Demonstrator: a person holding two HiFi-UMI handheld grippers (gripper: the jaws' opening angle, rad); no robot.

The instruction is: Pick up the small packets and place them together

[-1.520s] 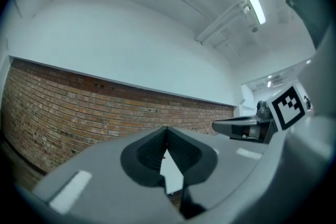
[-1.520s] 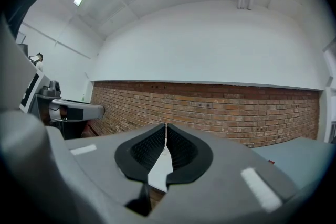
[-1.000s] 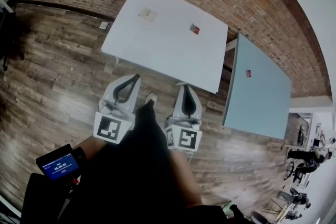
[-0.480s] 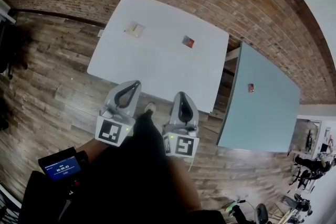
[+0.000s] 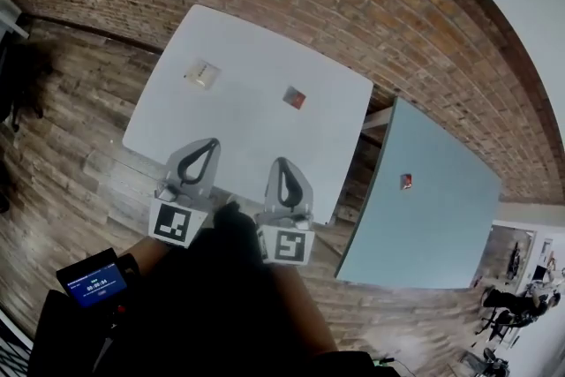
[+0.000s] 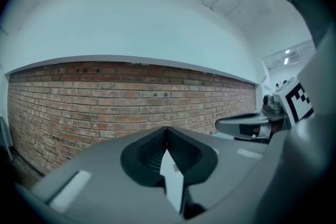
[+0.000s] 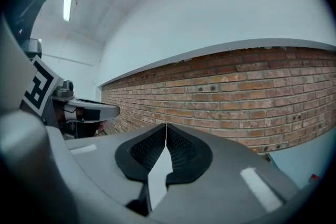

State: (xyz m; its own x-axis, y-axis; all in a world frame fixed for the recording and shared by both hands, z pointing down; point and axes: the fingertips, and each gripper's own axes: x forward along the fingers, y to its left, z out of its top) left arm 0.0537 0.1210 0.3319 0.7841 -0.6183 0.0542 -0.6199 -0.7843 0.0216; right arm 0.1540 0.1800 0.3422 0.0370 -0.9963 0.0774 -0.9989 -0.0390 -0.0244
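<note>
Three small packets show in the head view: a pale packet (image 5: 200, 73) and a red packet (image 5: 295, 97) lie well apart on the white surface (image 5: 256, 128), and a third packet (image 5: 405, 181) lies alone on the blue-grey surface (image 5: 424, 225) to the right. We hold the left gripper (image 5: 213, 142) and right gripper (image 5: 281, 161) side by side at the white surface's near edge, short of every packet.

In the left gripper view, our jaws are pressed together on nothing, with a brick wall (image 6: 131, 97) beyond and no packet showing.

In the right gripper view, the jaws likewise meet with nothing between them.

We judge the task to be at its opening step, the approach. Next we must spread one pair of jaws, tip it down toward a packet, likely the red one ahead of the right gripper, and pinch it off the surface.
</note>
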